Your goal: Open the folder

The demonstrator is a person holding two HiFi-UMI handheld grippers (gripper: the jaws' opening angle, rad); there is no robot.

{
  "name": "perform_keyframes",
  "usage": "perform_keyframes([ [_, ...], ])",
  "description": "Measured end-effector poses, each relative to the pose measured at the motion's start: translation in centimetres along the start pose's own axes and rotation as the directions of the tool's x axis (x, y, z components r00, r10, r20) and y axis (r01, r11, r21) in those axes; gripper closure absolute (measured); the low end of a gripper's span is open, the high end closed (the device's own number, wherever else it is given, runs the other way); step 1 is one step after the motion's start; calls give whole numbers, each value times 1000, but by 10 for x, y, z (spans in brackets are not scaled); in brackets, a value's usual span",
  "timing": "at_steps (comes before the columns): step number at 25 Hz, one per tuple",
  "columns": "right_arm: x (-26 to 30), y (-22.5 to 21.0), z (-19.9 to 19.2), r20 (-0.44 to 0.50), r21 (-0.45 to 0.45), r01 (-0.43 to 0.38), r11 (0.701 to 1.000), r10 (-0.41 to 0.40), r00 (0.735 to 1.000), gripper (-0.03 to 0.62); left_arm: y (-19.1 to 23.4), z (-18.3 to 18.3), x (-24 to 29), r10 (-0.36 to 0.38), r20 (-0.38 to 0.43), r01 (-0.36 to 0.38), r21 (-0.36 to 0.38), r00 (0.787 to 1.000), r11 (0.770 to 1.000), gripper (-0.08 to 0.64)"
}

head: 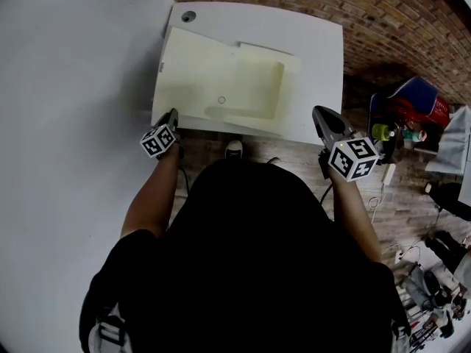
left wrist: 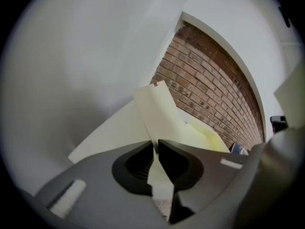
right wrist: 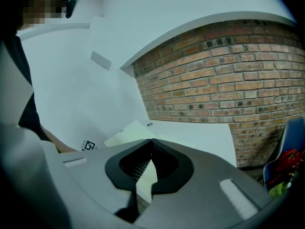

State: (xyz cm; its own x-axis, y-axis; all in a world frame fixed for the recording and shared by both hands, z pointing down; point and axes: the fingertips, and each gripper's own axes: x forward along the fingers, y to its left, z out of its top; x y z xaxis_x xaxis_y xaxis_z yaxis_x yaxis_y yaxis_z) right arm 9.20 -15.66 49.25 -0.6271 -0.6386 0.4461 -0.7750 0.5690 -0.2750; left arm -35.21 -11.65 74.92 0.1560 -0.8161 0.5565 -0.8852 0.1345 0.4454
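The cream folder [head: 221,79] lies on the white surface [head: 318,43], its near-left cover edge pinched in the left tongs [left wrist: 156,145], while the right tongs [right wrist: 151,141] hover clenched, empty, beside the near-right edge.

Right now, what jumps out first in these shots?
A pale cream paper folder lies spread across the white table, which stands against the red brick wall. The left tongs pinch its near left corner. The right tongs hang shut and empty off the table's near right edge.
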Motion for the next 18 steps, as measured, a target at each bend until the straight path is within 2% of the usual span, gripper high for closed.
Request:
perform_keyframes([
  [11, 12, 5, -1, -3, 0, 15, 1000, -15, 1000, 592, 25, -17, 16, 82, -125, -78, 38, 989, 996, 505],
  [18, 12, 9, -4, -8, 3, 18, 1000, -18, 1000, 592, 30, -19, 18, 125, -183, -109, 94, 975, 990, 495],
])
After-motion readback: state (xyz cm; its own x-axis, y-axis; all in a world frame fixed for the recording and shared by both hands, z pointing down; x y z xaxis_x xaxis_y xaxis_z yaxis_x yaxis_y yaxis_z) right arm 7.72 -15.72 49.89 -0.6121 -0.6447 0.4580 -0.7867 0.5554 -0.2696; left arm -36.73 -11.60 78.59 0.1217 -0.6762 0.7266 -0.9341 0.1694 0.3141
